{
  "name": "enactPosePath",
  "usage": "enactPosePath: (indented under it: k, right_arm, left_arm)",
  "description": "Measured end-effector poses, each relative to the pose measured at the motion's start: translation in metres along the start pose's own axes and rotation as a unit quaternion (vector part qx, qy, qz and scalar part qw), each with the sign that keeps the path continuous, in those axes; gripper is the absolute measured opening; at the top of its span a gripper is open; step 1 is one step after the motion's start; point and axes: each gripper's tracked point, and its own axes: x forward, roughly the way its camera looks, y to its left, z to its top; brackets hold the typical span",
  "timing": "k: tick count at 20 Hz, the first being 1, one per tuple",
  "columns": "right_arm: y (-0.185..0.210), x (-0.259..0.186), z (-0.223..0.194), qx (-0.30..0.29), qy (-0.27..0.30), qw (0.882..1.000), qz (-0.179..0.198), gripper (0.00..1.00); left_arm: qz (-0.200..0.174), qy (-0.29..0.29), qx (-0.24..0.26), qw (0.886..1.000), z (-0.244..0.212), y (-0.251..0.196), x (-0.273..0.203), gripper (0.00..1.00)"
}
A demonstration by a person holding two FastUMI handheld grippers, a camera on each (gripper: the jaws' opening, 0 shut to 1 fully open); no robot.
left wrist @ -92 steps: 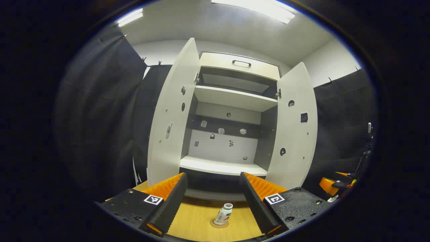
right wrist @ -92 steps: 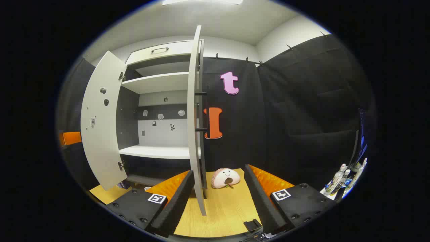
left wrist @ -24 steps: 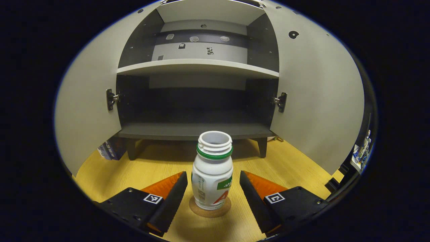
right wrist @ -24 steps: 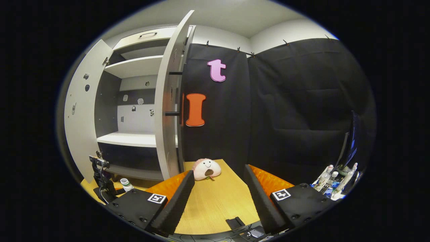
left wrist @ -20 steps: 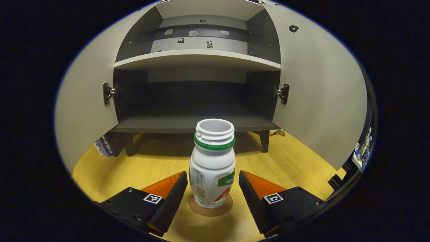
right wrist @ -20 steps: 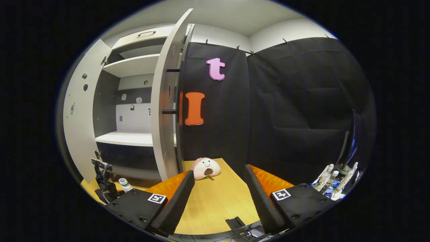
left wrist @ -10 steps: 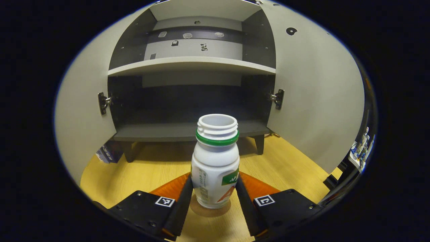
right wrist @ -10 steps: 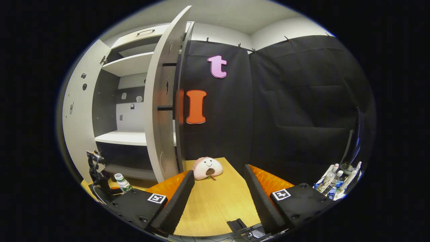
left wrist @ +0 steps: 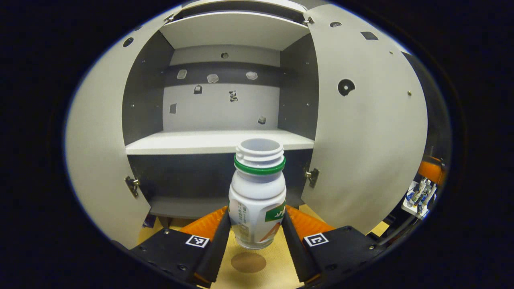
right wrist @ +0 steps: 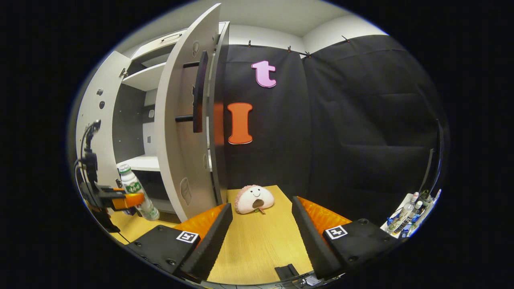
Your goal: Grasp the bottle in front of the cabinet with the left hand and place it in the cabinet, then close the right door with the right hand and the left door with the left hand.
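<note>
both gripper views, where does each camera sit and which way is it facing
Left gripper view: rides the left tool, facing the open cabinet; its fingers clamp the raised bottle.
Right gripper view: rides the right tool, off to the cabinet's right, facing the right door and plush toy; own fingers apart.
Shared: bottle, left tool, cabinet.

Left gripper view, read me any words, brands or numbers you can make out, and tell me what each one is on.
No text is legible.
bottle, held in the left gripper: label print on the green band and side, too blurred to read.
markers on the jaws: black-and-white square patterns, no words.
stickers on the cabinet back wall: too small to read.
</note>
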Motion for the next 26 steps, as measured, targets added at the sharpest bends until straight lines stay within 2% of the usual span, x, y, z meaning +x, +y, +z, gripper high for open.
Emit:
enactPosePath:
  k: [8, 13, 20, 26]
  right_arm:
    - [-0.020, 0.035, 0.005, 0.000, -0.003, 1.000, 0.017, 0.98]
    - [-0.029, 0.043, 0.014, 0.003, -0.008, 1.000, 0.021, 0.98]
    - [-0.058, 0.050, 0.015, 0.019, -0.008, 1.000, -0.002, 0.98]
    - [-0.066, 0.053, 0.015, 0.013, -0.003, 1.000, -0.007, 0.98]
  left_arm:
    - [0.057, -0.060, 0.026, 0.996, 0.096, 0.030, 0.011, 0.71]
    - [0.078, -0.095, 0.035, 0.992, 0.141, 0.040, 0.029, 0.71]
    - [0.087, -0.097, 0.035, 0.991, 0.158, 0.049, 0.065, 0.71]
    - [0.084, -0.075, 0.026, 0.993, 0.153, 0.053, 0.094, 0.71]
